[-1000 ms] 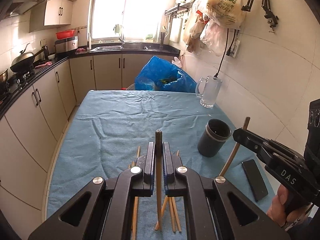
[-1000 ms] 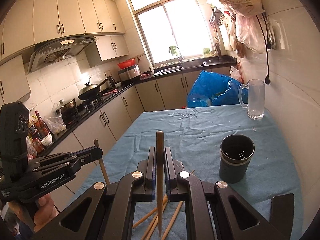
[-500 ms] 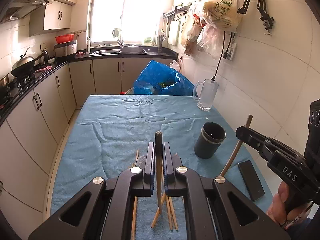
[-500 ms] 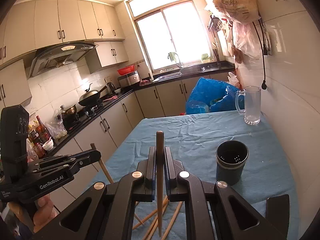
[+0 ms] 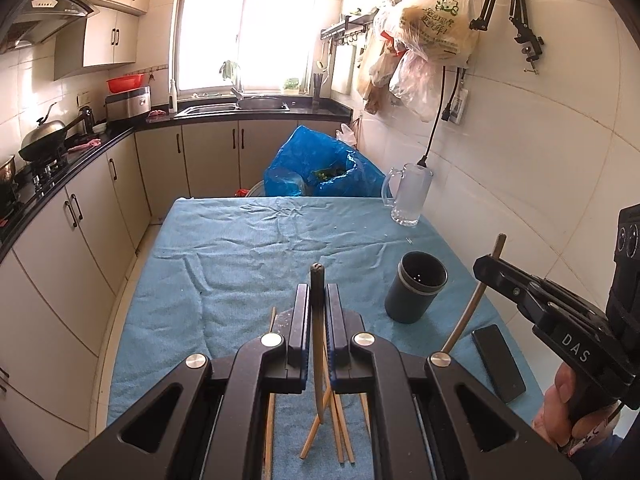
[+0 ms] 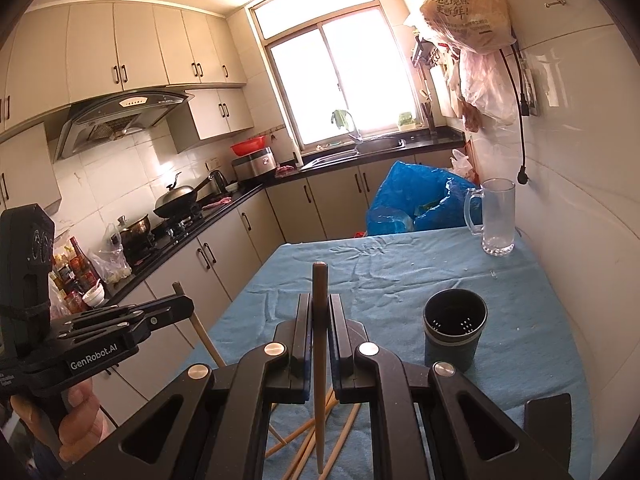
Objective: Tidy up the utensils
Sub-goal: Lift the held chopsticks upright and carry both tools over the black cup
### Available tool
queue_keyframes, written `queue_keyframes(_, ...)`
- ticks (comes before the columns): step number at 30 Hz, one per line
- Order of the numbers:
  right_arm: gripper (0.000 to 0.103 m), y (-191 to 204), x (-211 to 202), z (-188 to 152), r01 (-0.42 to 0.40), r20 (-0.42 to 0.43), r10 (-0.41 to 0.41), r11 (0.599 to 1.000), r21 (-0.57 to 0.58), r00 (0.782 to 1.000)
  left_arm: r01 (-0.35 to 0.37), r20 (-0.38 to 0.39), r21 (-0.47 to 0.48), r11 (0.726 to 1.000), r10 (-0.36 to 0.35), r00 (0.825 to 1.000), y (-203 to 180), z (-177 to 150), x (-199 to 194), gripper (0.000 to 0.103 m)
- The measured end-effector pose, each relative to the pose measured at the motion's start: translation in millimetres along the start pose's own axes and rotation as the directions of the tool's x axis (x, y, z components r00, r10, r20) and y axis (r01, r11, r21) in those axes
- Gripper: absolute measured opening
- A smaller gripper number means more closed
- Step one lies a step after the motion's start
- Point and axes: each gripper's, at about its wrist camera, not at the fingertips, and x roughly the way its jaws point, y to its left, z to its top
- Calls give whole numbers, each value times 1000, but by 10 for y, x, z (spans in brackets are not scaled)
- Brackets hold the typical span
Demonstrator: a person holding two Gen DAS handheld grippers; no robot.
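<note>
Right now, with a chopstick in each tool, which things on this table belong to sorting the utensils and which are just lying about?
For the job:
- chopstick in the left tool
- chopstick in the right tool
- loose chopsticks on the blue cloth
- dark holder cup, upright and empty

Just lying about:
- glass mug
- phone
- blue bag behind the table

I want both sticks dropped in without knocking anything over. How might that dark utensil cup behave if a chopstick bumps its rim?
The dark utensil cup is tall for its base and looks empty, so probably light and apt to tip. It stands on a wrinkled blue cloth, which may grip it rather than let it slide. It looks rigid.
</note>
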Motion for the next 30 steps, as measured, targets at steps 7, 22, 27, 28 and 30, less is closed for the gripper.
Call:
queue_keyframes(7,8,-47,-46,63,16,15,-16,1000,5,1000,-1,5,3,1000,1,1000,3,28,-11,6)
queue_keyframes(22,8,-277,-212,416,34,68,-37,999,40,997,17,43,40,999,-19,999,-188,423,-100,6)
queue_keyframes(27,8,-440,-313,618,58,101,-64,996,69,993,41,53,54,998,-44,998,-315,614,-85,6)
queue_keyframes(28,8,-470,-332,657,63,108,-70,995,73,992,45,55,58,997,-48,997,-343,654,-79,6)
queue_keyframes(30,8,-522,-361,741,69,121,-77,995,76,990,52,58,64,997,-56,997,-397,733,-58,6)
